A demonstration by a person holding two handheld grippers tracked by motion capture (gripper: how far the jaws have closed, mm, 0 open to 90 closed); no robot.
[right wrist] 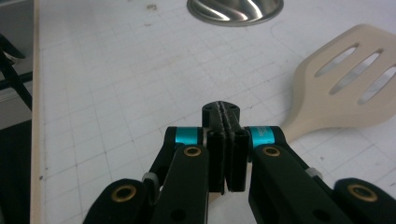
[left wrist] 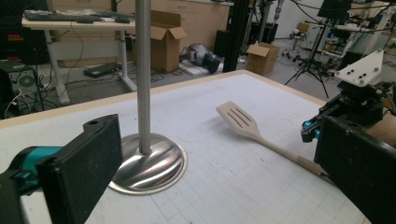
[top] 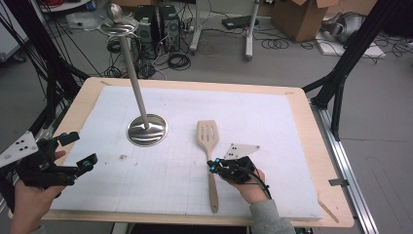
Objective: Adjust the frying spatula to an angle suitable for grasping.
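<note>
A pale wooden slotted spatula (top: 208, 134) lies flat on the white gridded mat (top: 272, 122), blade away from me. My right gripper (top: 213, 165) hangs low over its handle, jaws pressed together. In the right gripper view its pads (right wrist: 225, 114) meet with nothing visible between them, and the spatula (right wrist: 345, 88) runs off to the right from under the fingers. My left gripper (top: 80, 148) is open at the mat's left edge, holding nothing. In the left gripper view the left gripper (left wrist: 219, 163) faces the spatula (left wrist: 240, 119) and the right gripper (left wrist: 310, 130).
A steel stand with a round base (top: 147, 129) and a tall pole (top: 134, 73) rises left of the spatula; its base (left wrist: 154, 163) lies just ahead of my left gripper. The wooden table rim (top: 326, 161) frames the mat. Boxes and cables lie on the floor beyond.
</note>
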